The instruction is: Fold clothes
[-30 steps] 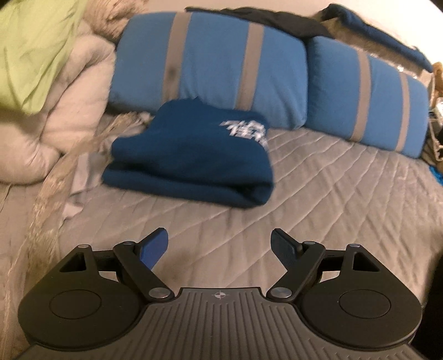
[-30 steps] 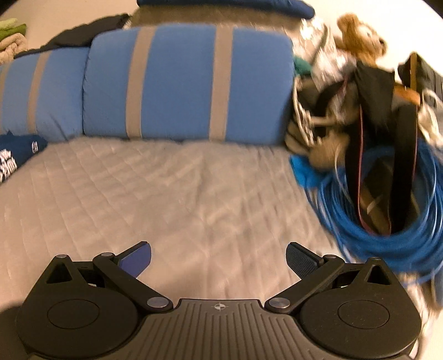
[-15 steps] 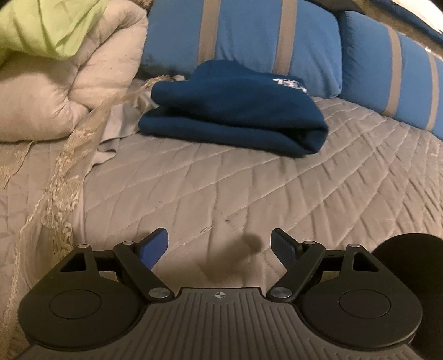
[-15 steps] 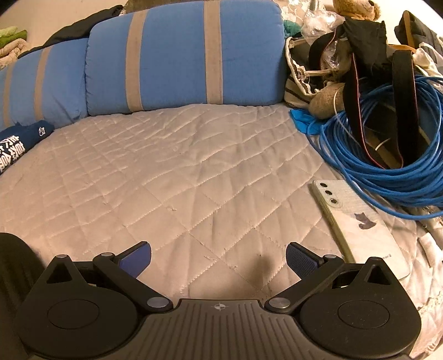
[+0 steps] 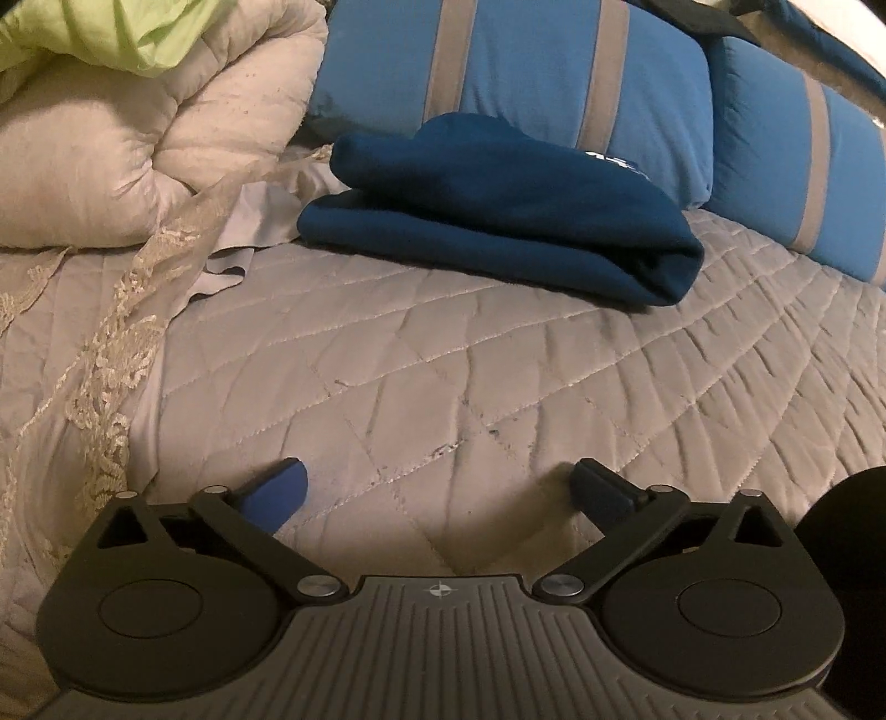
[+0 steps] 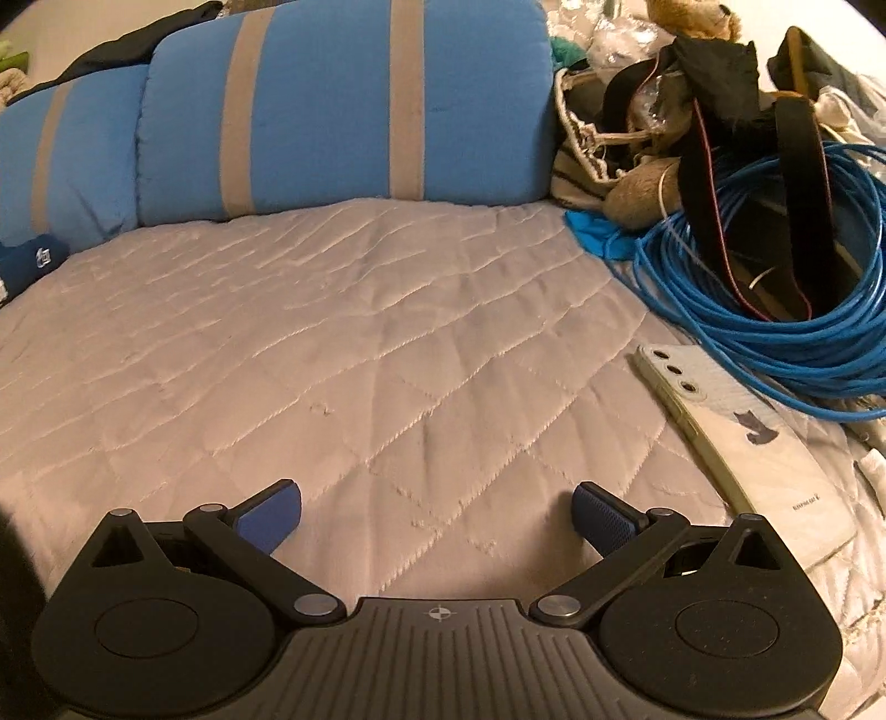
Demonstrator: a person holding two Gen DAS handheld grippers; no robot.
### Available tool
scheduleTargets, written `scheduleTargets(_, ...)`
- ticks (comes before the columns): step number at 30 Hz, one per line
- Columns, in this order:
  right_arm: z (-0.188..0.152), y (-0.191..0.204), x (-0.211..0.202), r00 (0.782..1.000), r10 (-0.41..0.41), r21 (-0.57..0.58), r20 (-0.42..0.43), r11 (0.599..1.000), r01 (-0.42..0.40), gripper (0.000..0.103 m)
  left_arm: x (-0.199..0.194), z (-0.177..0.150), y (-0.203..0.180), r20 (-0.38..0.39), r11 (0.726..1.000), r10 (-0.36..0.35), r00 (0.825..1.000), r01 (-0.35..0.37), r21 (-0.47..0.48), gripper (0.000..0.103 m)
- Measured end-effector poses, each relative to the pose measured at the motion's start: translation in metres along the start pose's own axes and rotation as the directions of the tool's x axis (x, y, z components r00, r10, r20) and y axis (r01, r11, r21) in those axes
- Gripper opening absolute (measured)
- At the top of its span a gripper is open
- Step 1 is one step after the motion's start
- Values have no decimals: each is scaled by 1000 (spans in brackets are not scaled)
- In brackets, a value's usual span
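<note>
A folded navy-blue garment (image 5: 498,216) with white print lies on the grey quilted bedspread (image 5: 498,376), against the striped blue pillows. My left gripper (image 5: 440,487) hovers low over the bare quilt well short of it; its jaws are opening wide and nothing is between them. In the right wrist view only a corner of the navy garment (image 6: 27,263) shows at the far left edge. My right gripper (image 6: 437,512) is open and empty, close above the quilt (image 6: 360,332).
Two blue pillows with grey stripes (image 5: 554,72) line the far side. A rolled cream duvet (image 5: 138,149) and a lime-green cloth (image 5: 111,27) fill the left. On the right lie a coil of blue cable (image 6: 775,299), black straps, soft clutter and a white phone (image 6: 742,437).
Both grippers have sunk closer to the quilt. The left gripper's fingers stand wider apart than before. The phone has come into the right view.
</note>
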State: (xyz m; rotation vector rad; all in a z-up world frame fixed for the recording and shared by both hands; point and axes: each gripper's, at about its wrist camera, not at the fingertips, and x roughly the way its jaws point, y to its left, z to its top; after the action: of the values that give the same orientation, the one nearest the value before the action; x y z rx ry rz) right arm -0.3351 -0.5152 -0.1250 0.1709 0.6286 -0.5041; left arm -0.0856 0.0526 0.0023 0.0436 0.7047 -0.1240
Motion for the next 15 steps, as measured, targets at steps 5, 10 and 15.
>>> scheduleTargets(5,7,0,11,1000,-12,10,26,1000,11,103,4,5,1,-7,1000,-8,1000,8,2,103)
scheduleTargets(10,15,2,21,999,-27,7,33,1000,27,103,11,14,0,-14,1000,-6,1000,6,5,103)
scheduleTargets(15,28,3,33,999,-34,12,12,999,34,103,20,27,-5,-22,1000,12,1000,-11,19,103)
